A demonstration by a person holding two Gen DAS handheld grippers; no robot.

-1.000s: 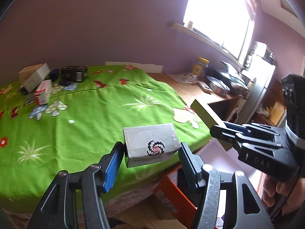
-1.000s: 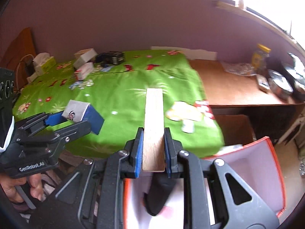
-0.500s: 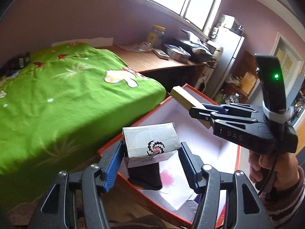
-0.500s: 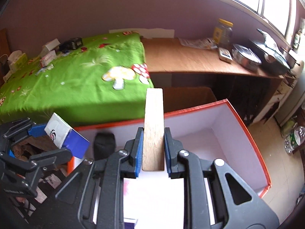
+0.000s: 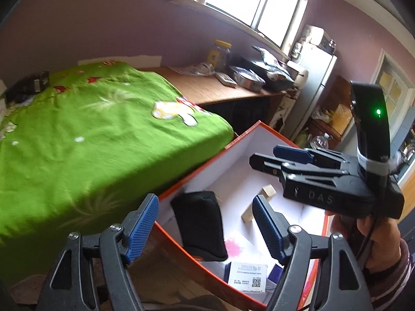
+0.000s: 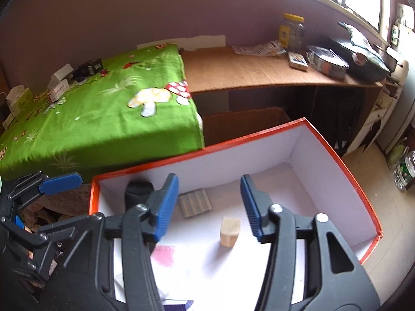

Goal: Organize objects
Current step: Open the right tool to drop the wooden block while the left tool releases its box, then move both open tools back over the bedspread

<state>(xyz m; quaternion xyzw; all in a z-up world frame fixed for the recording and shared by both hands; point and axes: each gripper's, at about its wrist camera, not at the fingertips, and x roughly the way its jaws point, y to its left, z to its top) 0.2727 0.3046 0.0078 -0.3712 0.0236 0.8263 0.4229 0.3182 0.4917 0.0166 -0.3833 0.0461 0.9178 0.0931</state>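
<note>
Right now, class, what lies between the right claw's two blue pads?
In the right wrist view, only the dropped wooden block shows between the open right claw's pads, down in the box.

The open box point(image 6: 345, 171) stands on the floor beside the bed's point(image 6: 103, 124) corner, before the desk point(image 6: 249, 70). In the box: a pouch point(image 5: 199, 228) at the bed-side wall, a wooden block point(image 6: 230, 232) mid-floor, a ridged pad point(image 6: 195, 203) between them.

left tool point(image 5: 205, 226): jaws just opening, empty | right tool point(image 6: 208, 206): same (tilted down)
</note>
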